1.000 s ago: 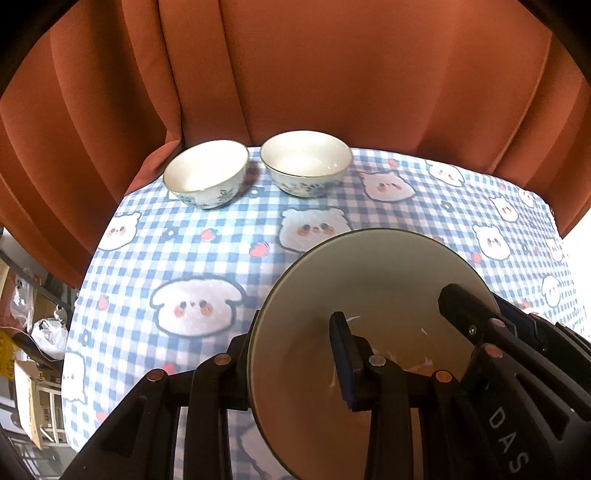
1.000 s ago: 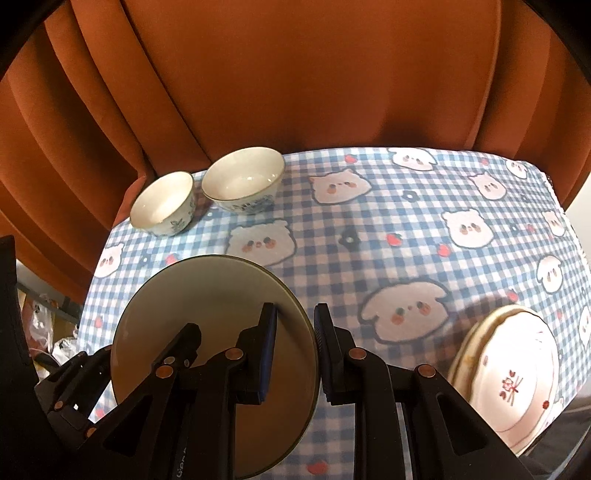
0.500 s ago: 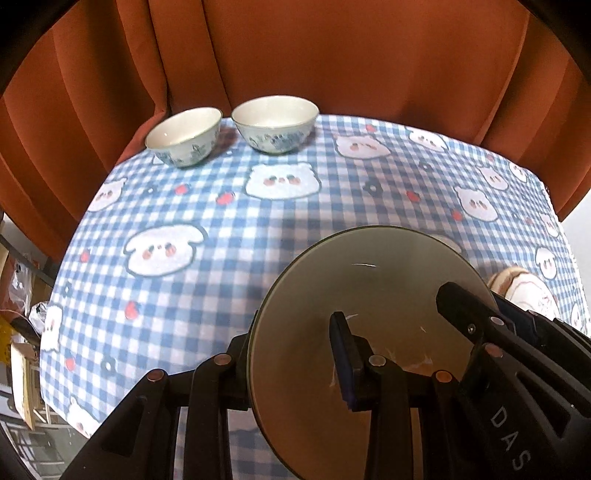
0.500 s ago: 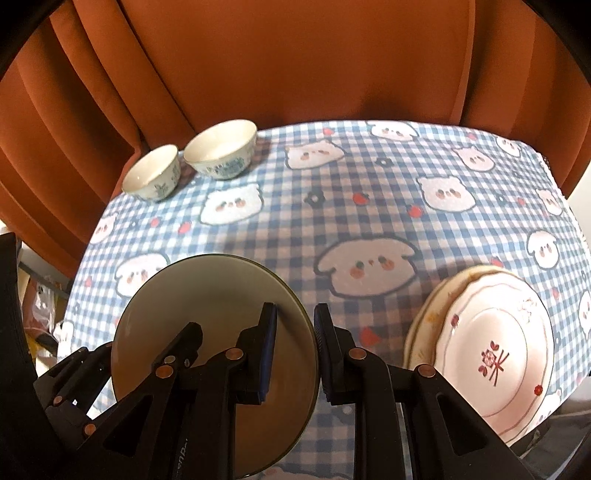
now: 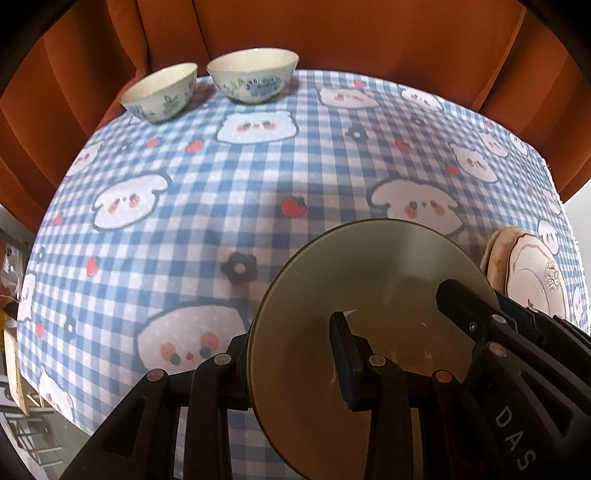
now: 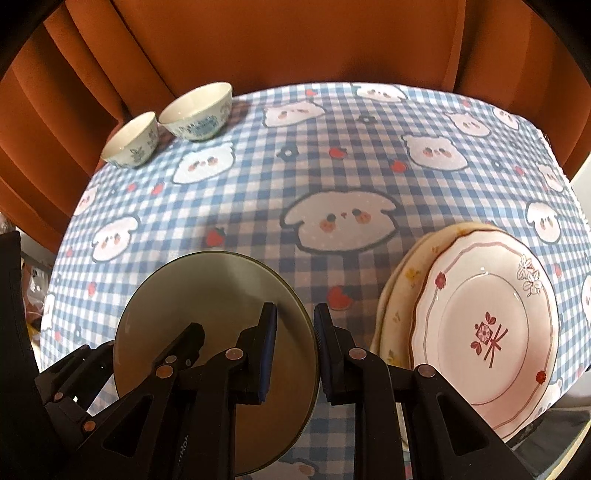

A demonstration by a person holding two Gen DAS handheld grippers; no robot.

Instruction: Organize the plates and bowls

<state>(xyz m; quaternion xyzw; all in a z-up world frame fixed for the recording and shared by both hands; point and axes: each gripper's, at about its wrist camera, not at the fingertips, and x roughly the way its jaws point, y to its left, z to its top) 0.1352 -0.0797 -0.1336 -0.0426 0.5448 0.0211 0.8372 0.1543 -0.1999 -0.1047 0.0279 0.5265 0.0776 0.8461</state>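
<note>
Both grippers hold one olive-green plate (image 5: 373,295) above the table, on opposite rims. My left gripper (image 5: 291,365) is shut on its left rim. My right gripper (image 6: 293,350) is shut on its right rim; the plate also shows in the right wrist view (image 6: 214,295). A stack of plates, a pink floral plate (image 6: 487,332) on a cream plate (image 6: 399,280), lies at the front right. Two white-and-blue bowls, a small one (image 5: 160,92) and a larger one (image 5: 253,75), stand at the far left; they also show in the right wrist view: small (image 6: 131,140), larger (image 6: 197,110).
The table carries a blue checked cloth (image 5: 258,184) with animal prints. An orange-brown curtain (image 5: 332,33) hangs close behind the far edge. Clutter shows beyond the left edge (image 5: 11,258).
Both grippers with the green plate have pulled back and to the right. The bowls now look farther away and the plate stack has come into view on the right.
</note>
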